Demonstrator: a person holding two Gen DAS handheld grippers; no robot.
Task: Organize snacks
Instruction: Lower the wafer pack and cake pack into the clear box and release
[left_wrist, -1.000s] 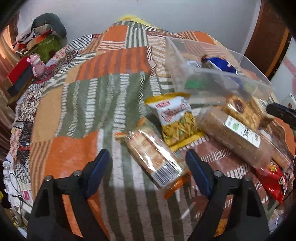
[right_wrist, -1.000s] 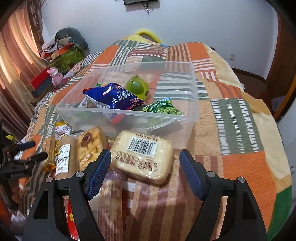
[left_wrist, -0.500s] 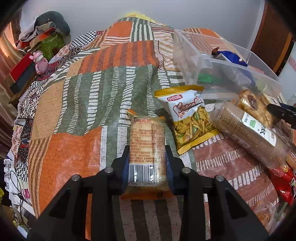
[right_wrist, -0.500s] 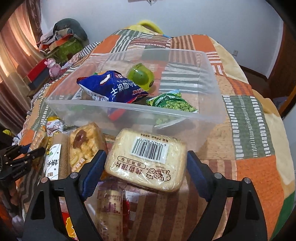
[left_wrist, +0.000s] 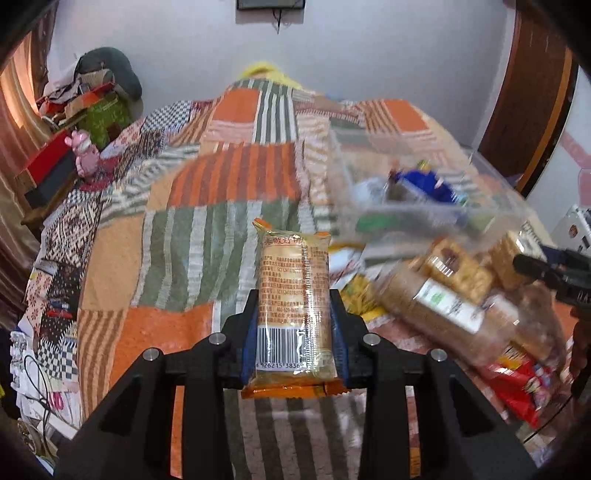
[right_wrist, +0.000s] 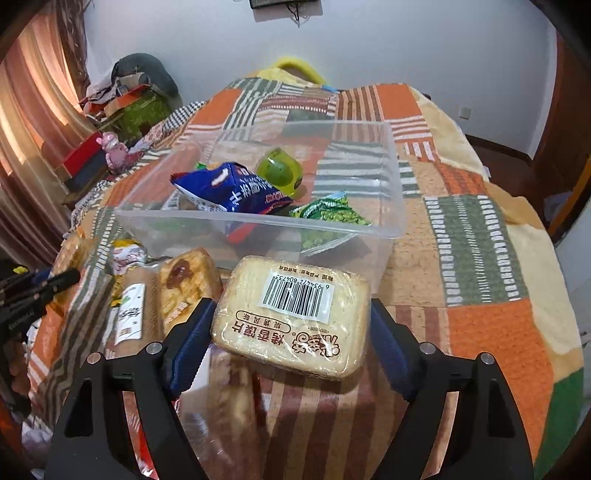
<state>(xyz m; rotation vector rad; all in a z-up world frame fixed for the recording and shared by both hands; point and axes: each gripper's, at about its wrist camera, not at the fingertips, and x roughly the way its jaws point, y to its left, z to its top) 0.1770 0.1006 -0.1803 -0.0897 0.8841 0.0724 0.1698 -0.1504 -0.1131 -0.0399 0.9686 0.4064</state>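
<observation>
One clear bin, three snacks inside

The left gripper, open a second ago around the orange-wrapped biscuit pack lying askew on the patchwork quilt, is now clamped on that pack, which stands lengthwise between the pads, raised clear of the quilt. The right gripper, formerly short of the flat toasted bun pack, now straddles it, jaws closing, with the pack between them beside the clear plastic bin.
</observation>
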